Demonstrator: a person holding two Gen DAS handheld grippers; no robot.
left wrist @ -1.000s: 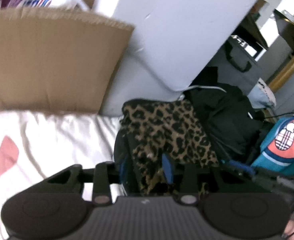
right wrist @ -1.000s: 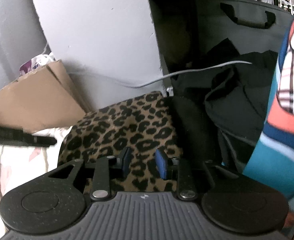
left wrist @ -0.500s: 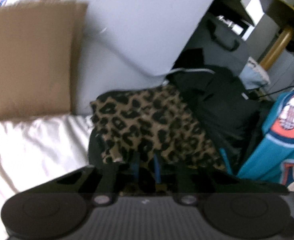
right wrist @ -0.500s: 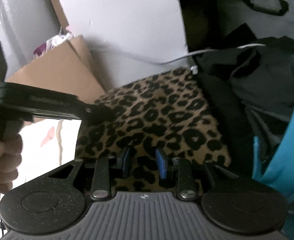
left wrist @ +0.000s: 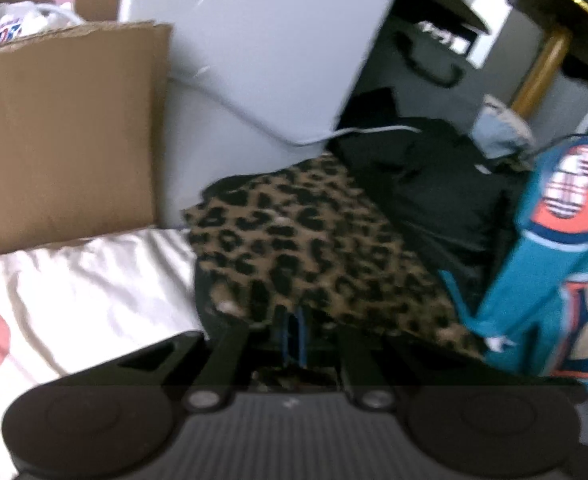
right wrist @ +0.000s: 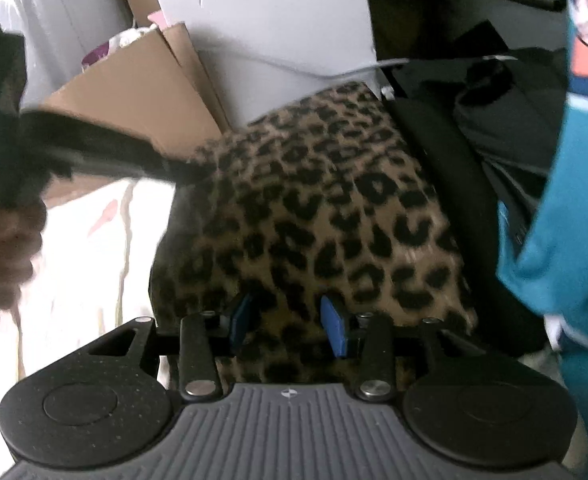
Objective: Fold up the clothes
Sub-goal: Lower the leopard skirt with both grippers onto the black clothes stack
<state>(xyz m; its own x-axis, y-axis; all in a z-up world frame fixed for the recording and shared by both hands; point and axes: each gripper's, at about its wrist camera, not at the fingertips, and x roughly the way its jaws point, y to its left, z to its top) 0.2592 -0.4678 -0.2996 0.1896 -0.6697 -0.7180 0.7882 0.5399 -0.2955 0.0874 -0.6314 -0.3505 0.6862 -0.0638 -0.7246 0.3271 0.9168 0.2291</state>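
Left wrist view: the left gripper [left wrist: 292, 334] has closed, pinching the near edge of the leopard-print garment [left wrist: 305, 248], which lies on the white bedsheet [left wrist: 74, 280] between a cardboard box [left wrist: 62, 128] and black clothes [left wrist: 433, 192]. Right gripper [right wrist: 287, 322] has just been widening, its blue pads apart over the print, not pressing it.

1. The patterned garment [left wrist: 313, 248] is spread on the near edge of a pile, just right of the bed sheet [left wrist: 74, 284].
2. A cardboard box [left wrist: 62, 128] is stood behind the sheet, left of a leaning board [left wrist: 262, 40].
3. A dark jacket [left wrist: 433, 192] is heaped right of the garment.
4. A printed top [left wrist: 561, 248] is placed furthest right.
5. A cable [left wrist: 357, 133] is draped over the jacket.
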